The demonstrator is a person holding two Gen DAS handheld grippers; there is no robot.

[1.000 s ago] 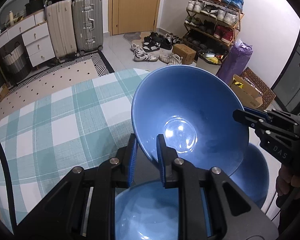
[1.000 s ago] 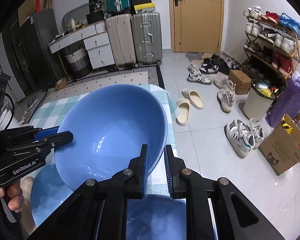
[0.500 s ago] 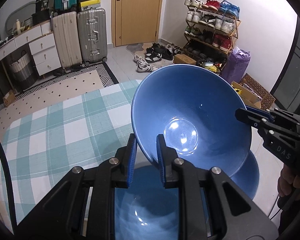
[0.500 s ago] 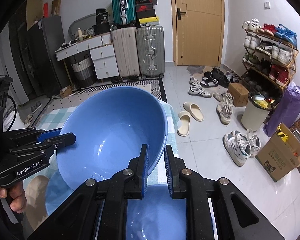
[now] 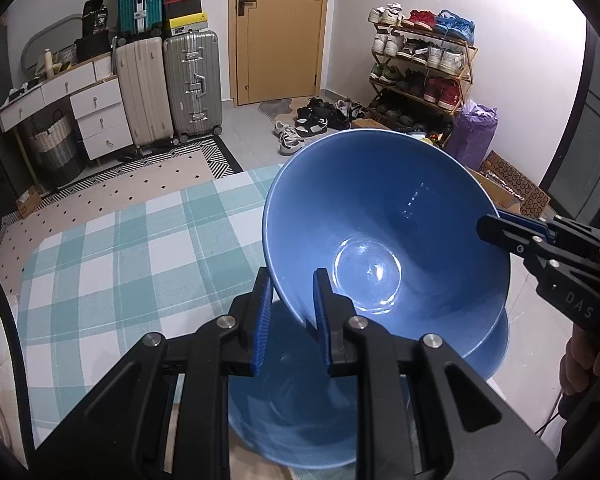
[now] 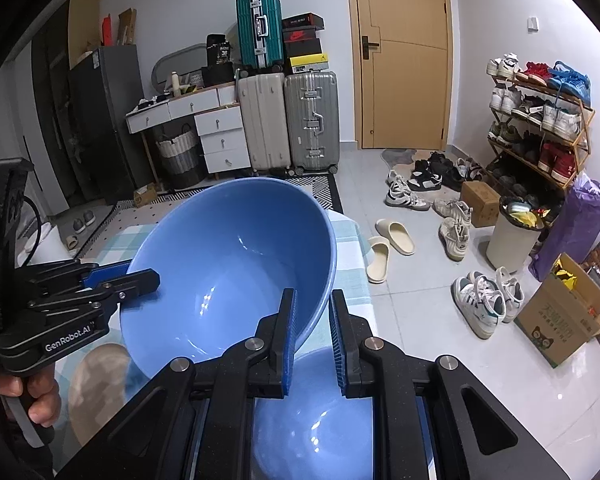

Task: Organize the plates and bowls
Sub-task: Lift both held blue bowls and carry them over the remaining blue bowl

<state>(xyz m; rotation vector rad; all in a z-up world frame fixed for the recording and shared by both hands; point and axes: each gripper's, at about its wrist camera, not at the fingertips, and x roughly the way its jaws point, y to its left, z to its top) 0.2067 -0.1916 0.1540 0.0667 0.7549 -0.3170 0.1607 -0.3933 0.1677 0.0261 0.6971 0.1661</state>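
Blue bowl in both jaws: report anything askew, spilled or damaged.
The lifted blue bowl is tilted steeply, its mouth toward the cameras, gripped at opposite rims by the left gripper and right gripper above other blue dishes. It looks empty; no spill or chips visible.

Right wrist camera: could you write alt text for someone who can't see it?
A large blue bowl is held tilted in mid-air, its rim pinched by the right gripper and the left gripper. Another blue bowl sits below, above a checked tablecloth.
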